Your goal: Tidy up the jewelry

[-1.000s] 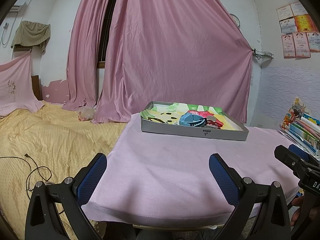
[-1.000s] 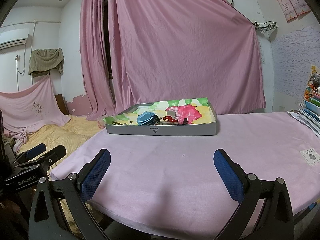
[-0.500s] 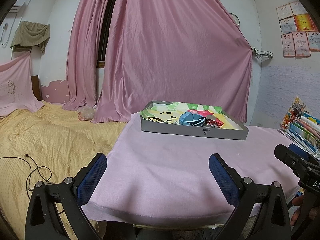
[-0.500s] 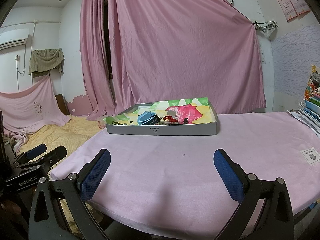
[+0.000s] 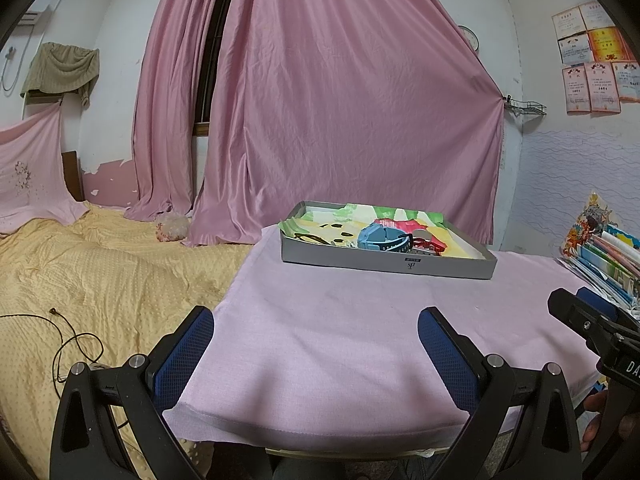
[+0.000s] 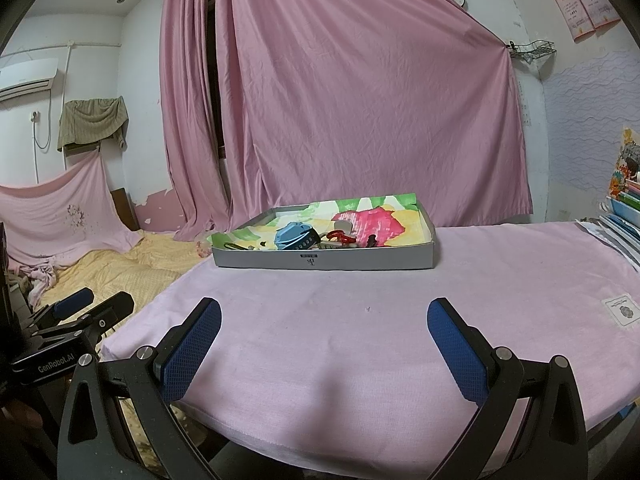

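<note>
Here both tools sit at the near edge of the bench (image 6: 360,340), nothing between the fingers. Left hand-held gripper (image 5: 316,344) has jaws spread wide, blue pads (image 5: 182,360) over the pink cloth (image 5: 340,320), empty. Right hand-held gripper (image 6: 324,344) same: jaws wide apart, empty, low over the cloth. Each tool shows at the edge of the other's view. Well beyond them, at the far side of the bench, a shallow grey tray (image 6: 360,258) with a colourful painted paper lining. Jewelry sits inside the tray, bunched near its middle: a blue watch (image 6: 296,237), a red piece (image 6: 340,236) just beside it, a dark thin loop (image 5: 310,238) toward the tray's left end. Small items too blurred to name. Stack of books (image 5: 604,252) at the bench's right edge. Yellow bed (image 5: 100,280) to the left of the bench, black cable (image 5: 68,344) lying on it. Pink curtain (image 5: 352,120) behind the tray.
</note>
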Tool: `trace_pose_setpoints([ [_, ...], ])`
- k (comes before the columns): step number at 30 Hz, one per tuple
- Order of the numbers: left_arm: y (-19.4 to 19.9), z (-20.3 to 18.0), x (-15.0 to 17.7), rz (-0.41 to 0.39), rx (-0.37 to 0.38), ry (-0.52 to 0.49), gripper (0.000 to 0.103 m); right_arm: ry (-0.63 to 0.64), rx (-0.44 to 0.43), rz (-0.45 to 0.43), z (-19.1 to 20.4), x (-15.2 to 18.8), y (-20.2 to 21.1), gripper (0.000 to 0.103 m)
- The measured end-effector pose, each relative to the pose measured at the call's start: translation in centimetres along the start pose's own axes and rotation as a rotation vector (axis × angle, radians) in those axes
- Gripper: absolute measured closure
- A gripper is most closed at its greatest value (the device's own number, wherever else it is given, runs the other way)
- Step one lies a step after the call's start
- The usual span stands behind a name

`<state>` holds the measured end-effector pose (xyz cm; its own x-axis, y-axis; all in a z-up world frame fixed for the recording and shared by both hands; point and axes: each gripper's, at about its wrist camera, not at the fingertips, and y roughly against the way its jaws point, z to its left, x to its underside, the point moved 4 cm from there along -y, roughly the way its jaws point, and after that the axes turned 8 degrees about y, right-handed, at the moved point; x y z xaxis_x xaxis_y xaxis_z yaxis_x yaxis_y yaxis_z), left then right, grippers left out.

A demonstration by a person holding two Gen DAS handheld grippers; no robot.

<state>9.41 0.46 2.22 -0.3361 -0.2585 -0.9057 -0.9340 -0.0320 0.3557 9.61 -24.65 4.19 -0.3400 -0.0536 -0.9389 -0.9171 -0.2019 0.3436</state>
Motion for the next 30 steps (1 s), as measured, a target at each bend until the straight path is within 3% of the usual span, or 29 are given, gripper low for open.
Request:
trace_pose_setpoints([
  [30,-0.3,-0.4,1.2,0.031,-0.004,-0.033,0.001,-0.006,-0.001,0.012,0.2,0.3,0.2,0.002],
])
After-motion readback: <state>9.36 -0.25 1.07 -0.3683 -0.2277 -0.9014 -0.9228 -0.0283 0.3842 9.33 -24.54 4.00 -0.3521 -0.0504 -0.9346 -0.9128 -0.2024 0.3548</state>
